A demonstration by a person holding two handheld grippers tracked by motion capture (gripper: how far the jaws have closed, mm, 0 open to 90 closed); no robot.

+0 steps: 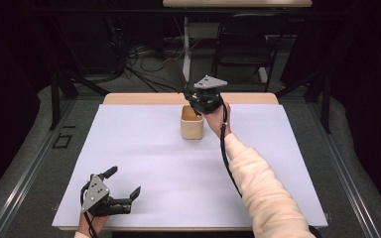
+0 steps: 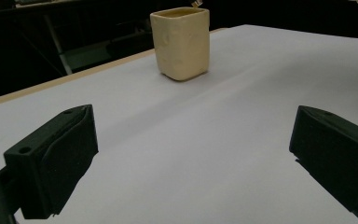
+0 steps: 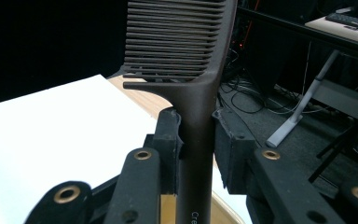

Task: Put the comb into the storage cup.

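Note:
A cream square cup [image 1: 192, 124] [image 2: 182, 42] stands upright at the far middle of the white-covered table [image 1: 144, 158]. Just above its right rim my right gripper [image 1: 194, 100] [image 3: 198, 135] is shut on the handle of a dark brown comb [image 3: 200, 88]. The comb's teeth point away from the gripper and its handle end runs down toward the cup's rim [image 3: 226, 210]. At the near left corner, low over the sheet, my left gripper [image 1: 124, 182] [image 2: 191, 158] stands open with nothing between its fingers, facing the cup from far off.
The wooden far edge of the table [image 1: 144, 98] shows beyond the sheet. Behind it on the floor are tangled cables [image 1: 144, 64], a white desk leg [image 1: 186, 44] and a black chair [image 1: 248, 39]. Metal rails [image 1: 25, 168] run along both sides of the table.

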